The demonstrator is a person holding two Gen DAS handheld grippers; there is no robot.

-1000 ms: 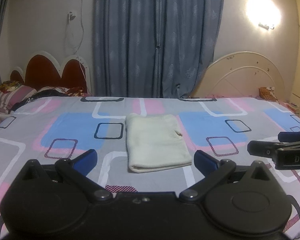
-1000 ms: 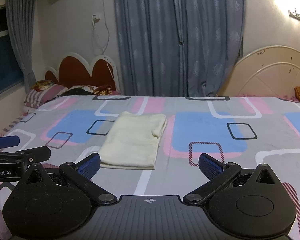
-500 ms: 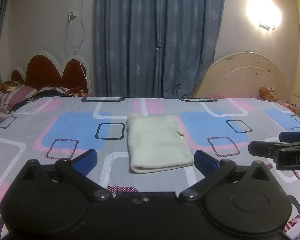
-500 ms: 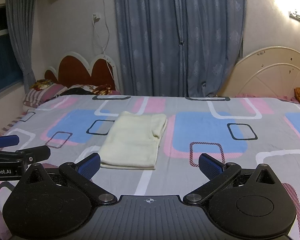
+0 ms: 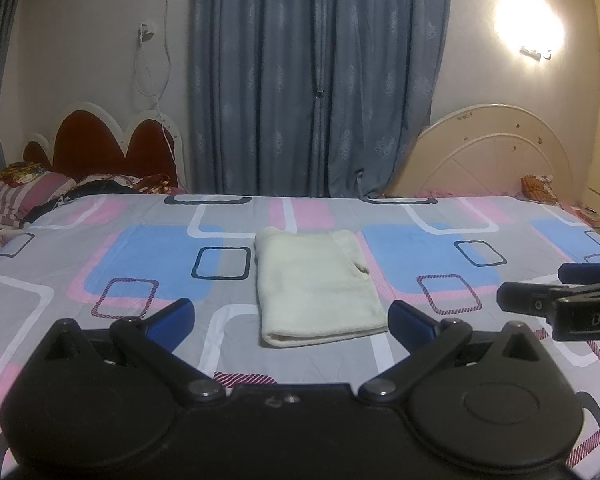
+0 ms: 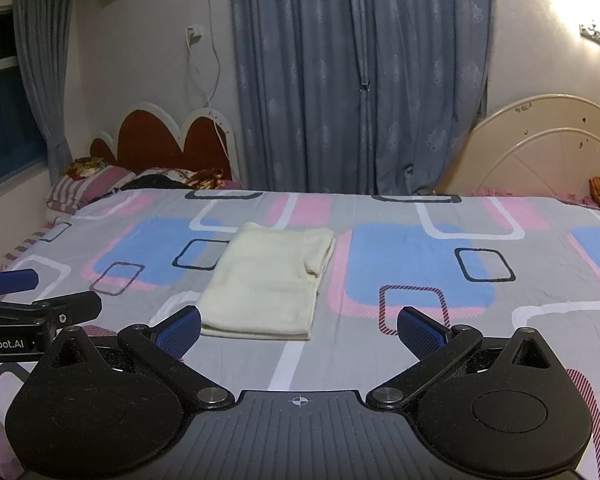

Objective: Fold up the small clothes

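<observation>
A cream garment point(image 5: 316, 284) lies folded into a neat rectangle on the patterned bedspread point(image 5: 160, 252), flat and untouched. In the right wrist view the same garment point(image 6: 272, 280) sits ahead and slightly left. My left gripper point(image 5: 291, 316) is open, held back from the near edge of the fold with nothing between its blue pads. My right gripper point(image 6: 299, 326) is open too and holds nothing. Each gripper shows in the other's view: the right gripper point(image 5: 564, 292) at the far right, the left gripper point(image 6: 24, 300) at the far left.
The bed carries pillows point(image 6: 88, 184) and bundled bedding at the far left by a red headboard point(image 6: 168, 140). A cream headboard point(image 5: 492, 152) leans at the far right. Grey curtains point(image 5: 320, 80) hang behind. The bedspread point(image 6: 420, 264) spreads wide around the garment.
Both views drift very slightly; the garment sits a touch further right in the left wrist view. Neither gripper has changed its opening and the garment has not moved.
</observation>
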